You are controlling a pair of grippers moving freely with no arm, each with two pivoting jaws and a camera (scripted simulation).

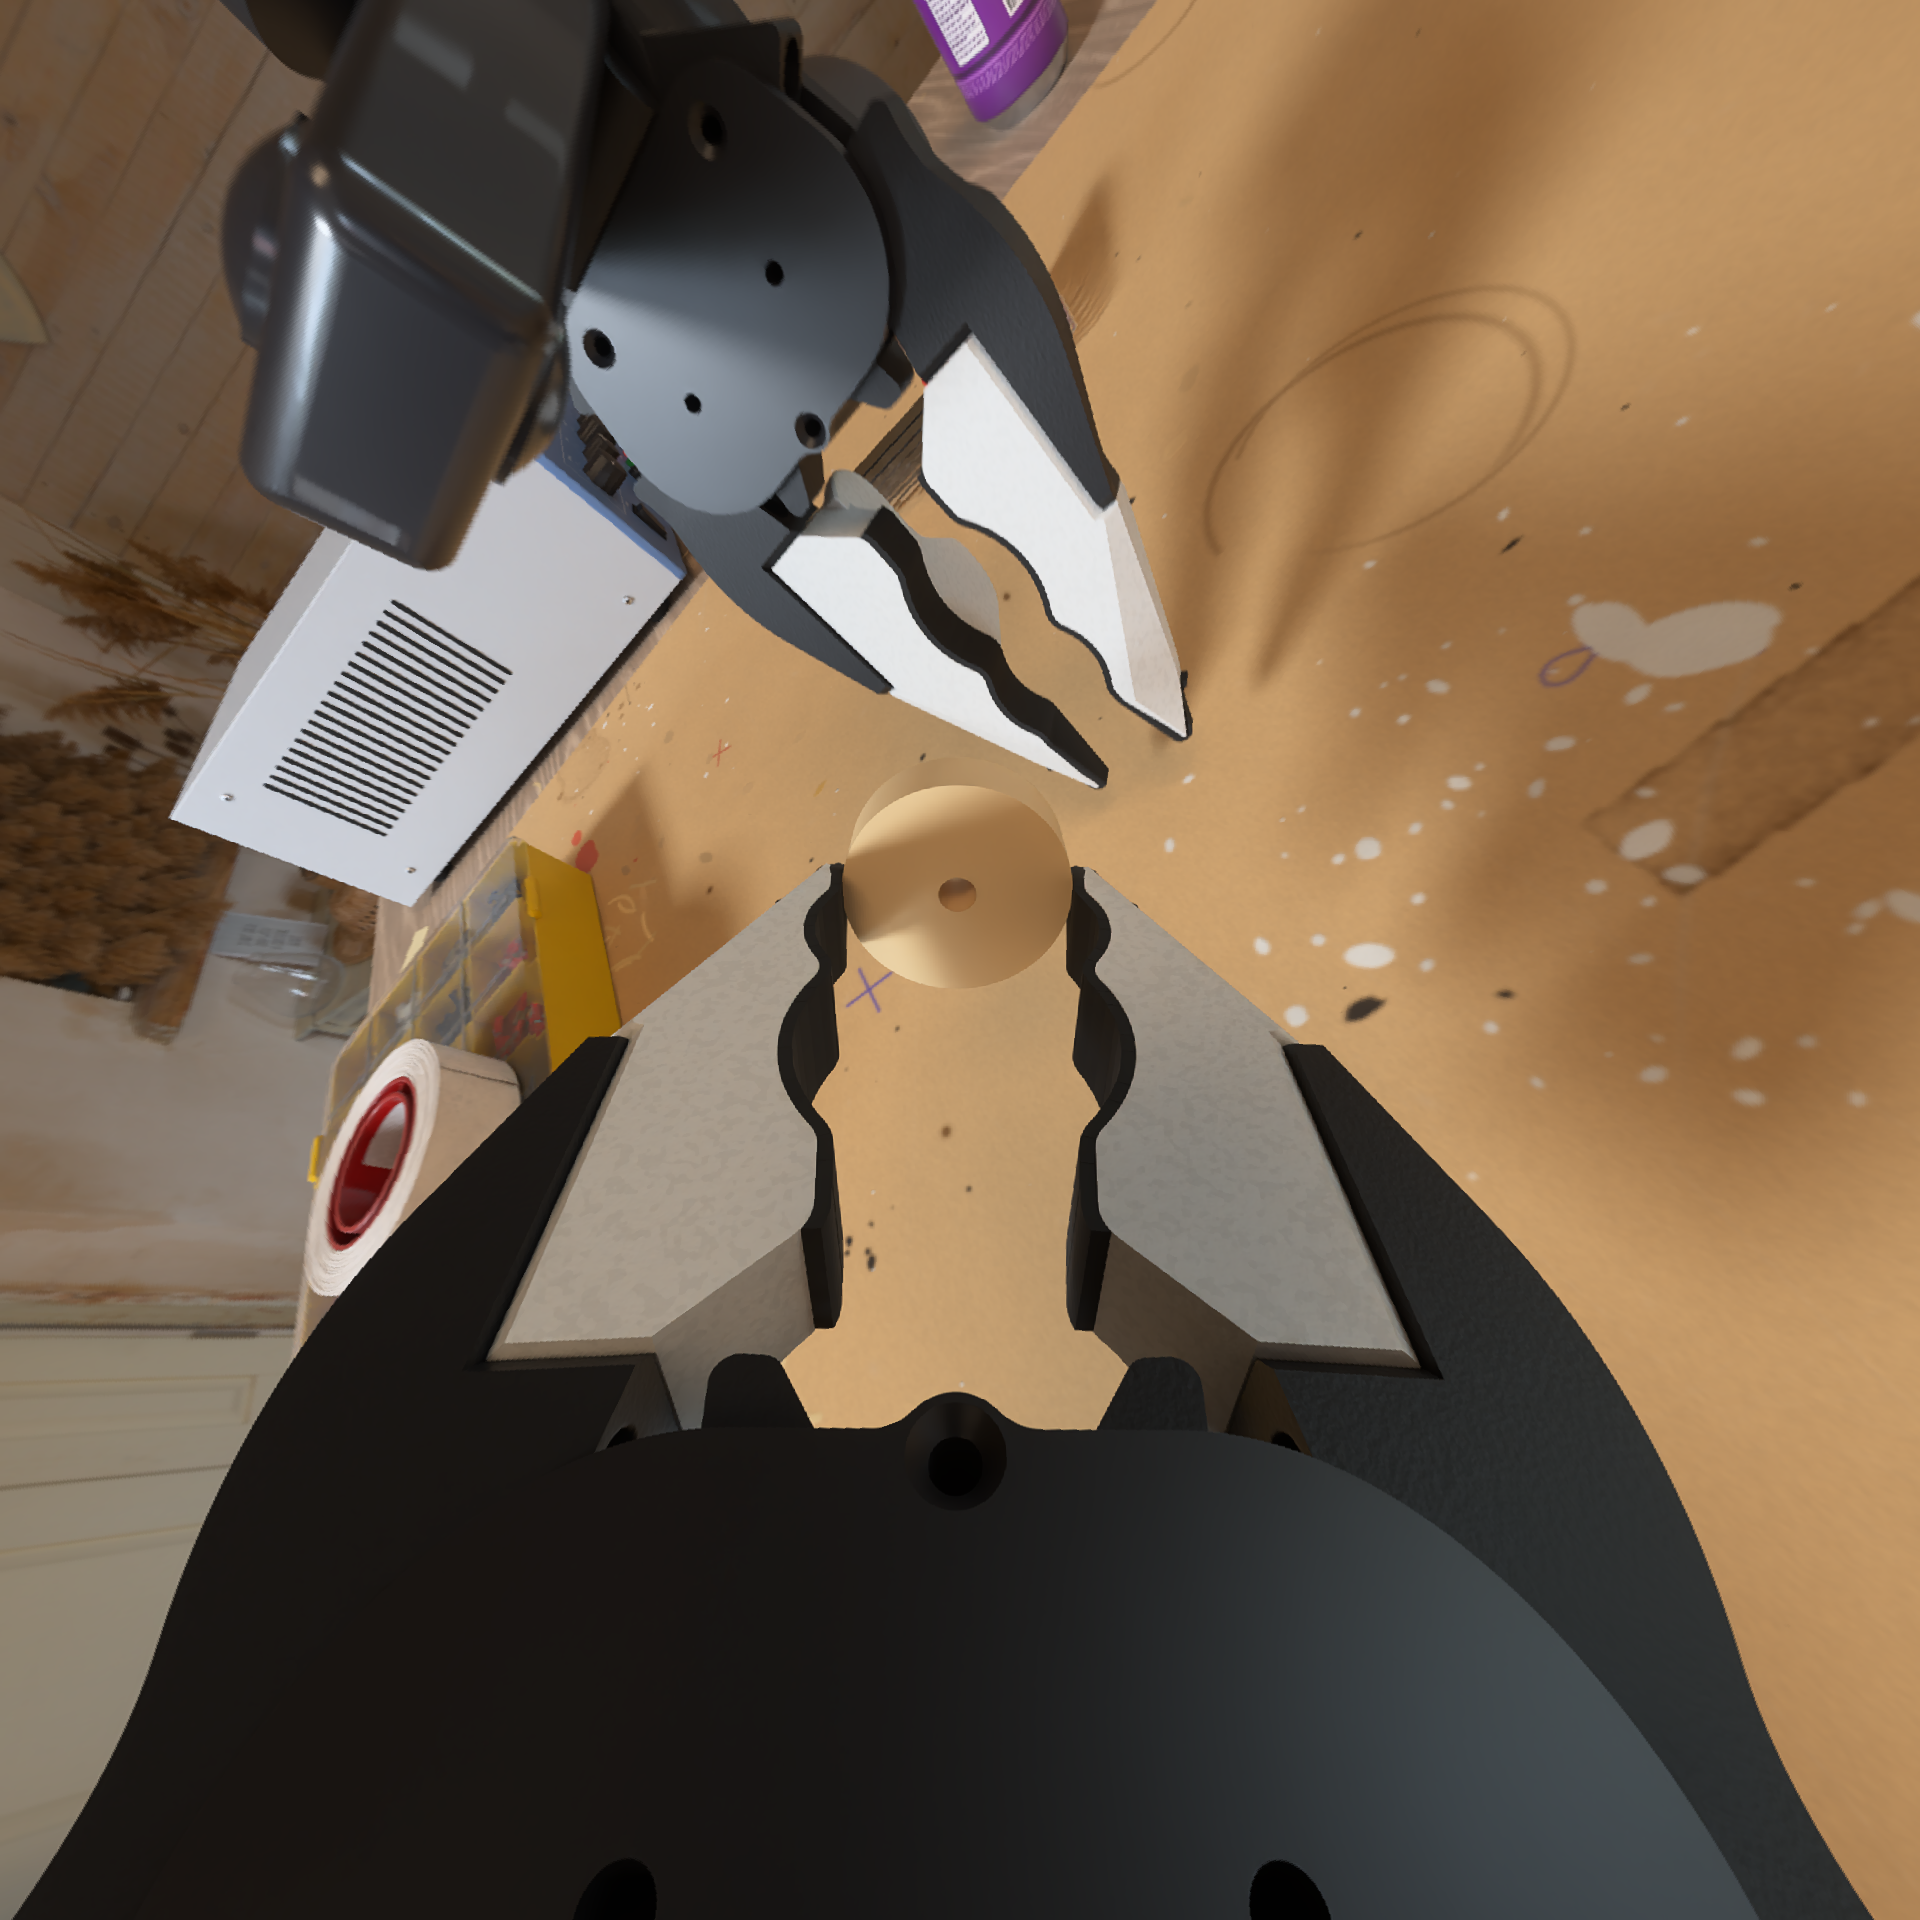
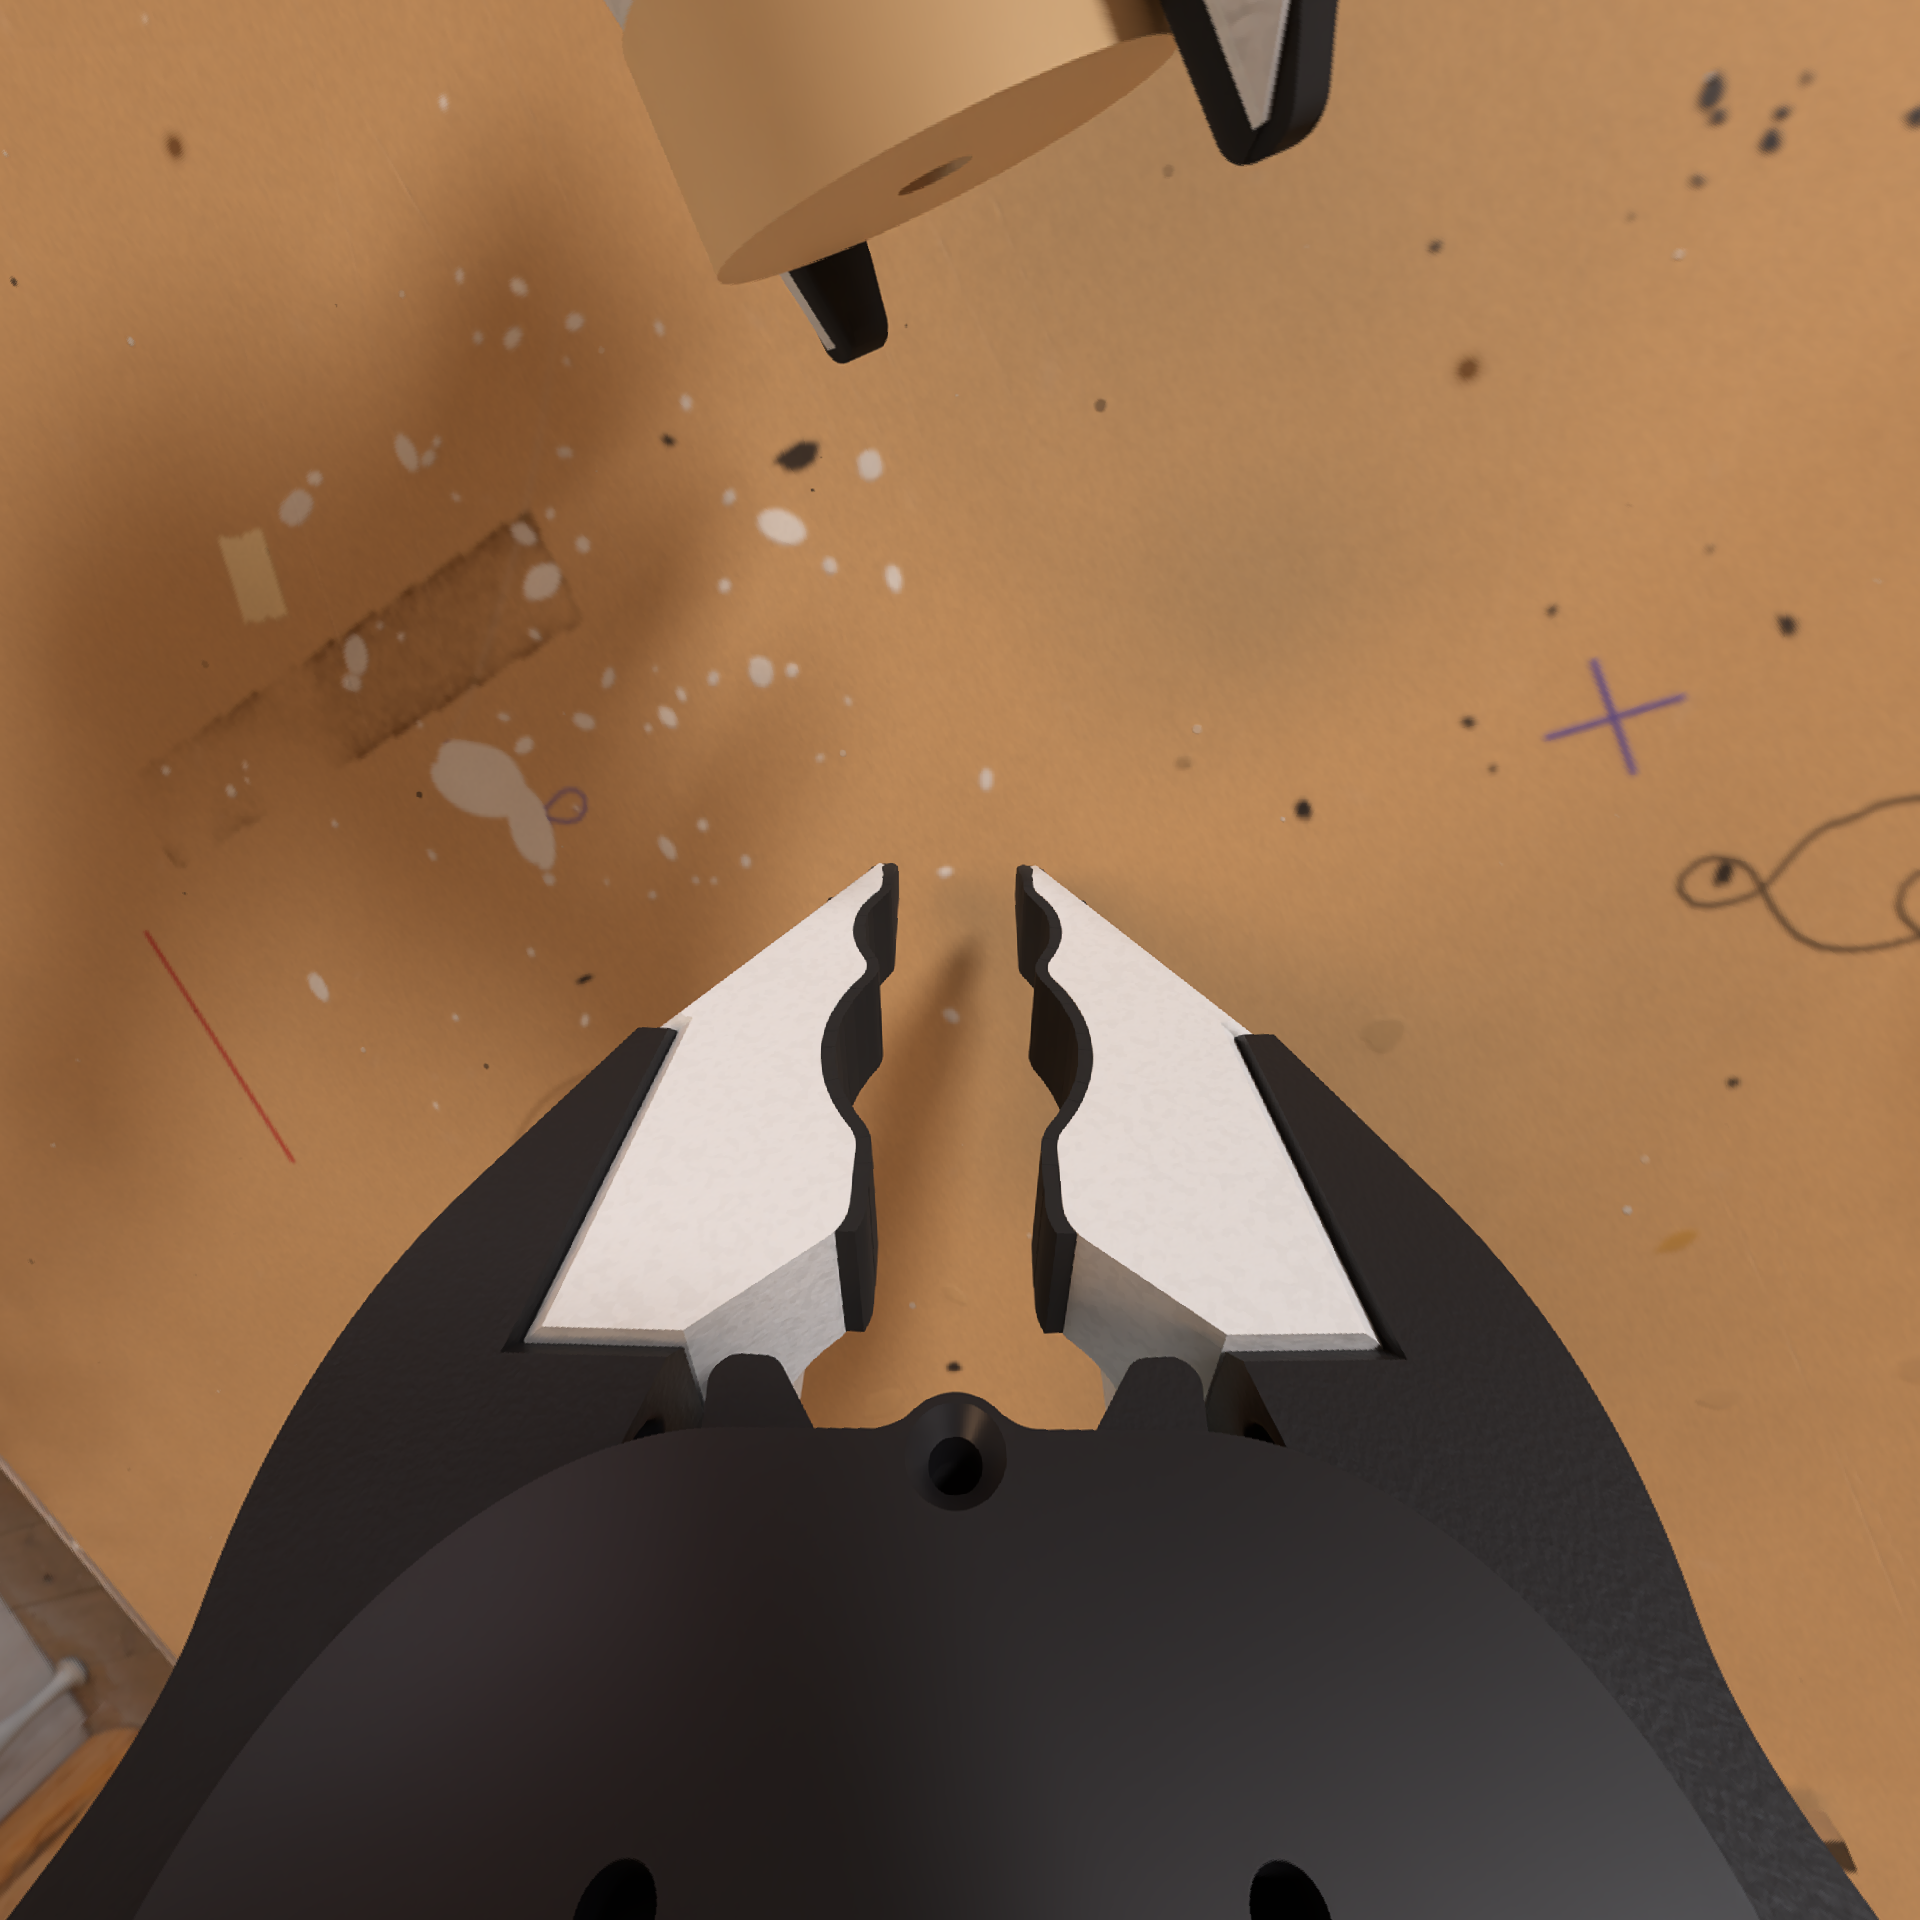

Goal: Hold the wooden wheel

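Note:
The wooden wheel (image 1: 956, 894) is a pale round disc with a small centre hole. My left gripper (image 1: 956, 878) is shut on it, with the two fingertips pressed on its rim on either side. In the right wrist view the wheel (image 2: 883, 135) hangs tilted above the board at the top edge, between the left gripper's fingertips (image 2: 844, 312). My right gripper (image 2: 956, 873) is open by a narrow gap and empty, a short way from the wheel. In the left wrist view the right gripper (image 1: 1143, 753) points down at the wheel from just beyond it.
The work surface is a brown board (image 2: 1247, 520) with paint specks and pen marks. Along its left edge stand a white vented box (image 1: 416, 686), a yellow organiser case (image 1: 561, 956), a tape roll with a red core (image 1: 374, 1153) and a purple bottle (image 1: 997, 52).

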